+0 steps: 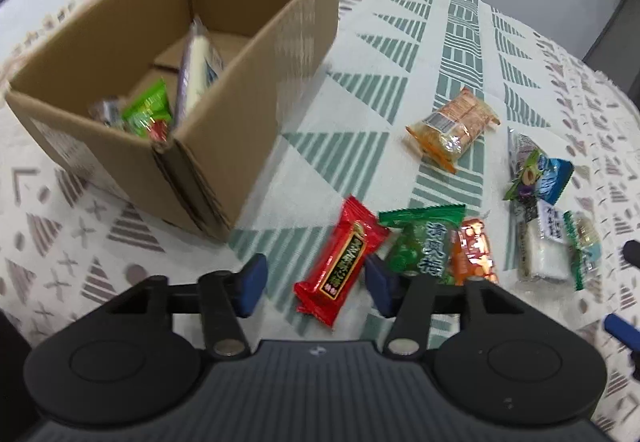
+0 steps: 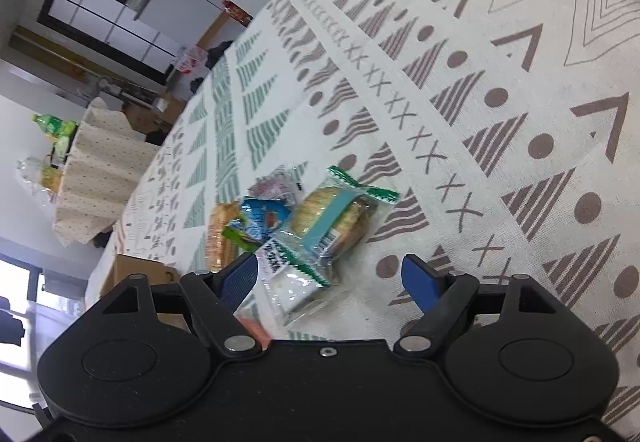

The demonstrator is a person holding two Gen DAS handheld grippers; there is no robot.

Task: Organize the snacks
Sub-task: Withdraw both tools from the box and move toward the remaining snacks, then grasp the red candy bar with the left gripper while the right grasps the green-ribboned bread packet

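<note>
- We have the left gripper poised over the red snack packet, jaws partly apart on either side of it; the blue pads do not yet press it, so nothing is held.
- The packet lies flat on the patterned tablecloth, just beside the cardboard box, which already holds a few snacks.
- We judge it light, with slick, crinkly film that could slide; gripping across its narrow middle seems safest.
- The right gripper stands wide, empty, above a white rice-cake packet and a round cracker pack; the crackers look brittle, so we would squeeze gently.
- The cloth is soft and may wrinkle under the pads.
- A second draped table with bottles stands in the room beyond.
</note>
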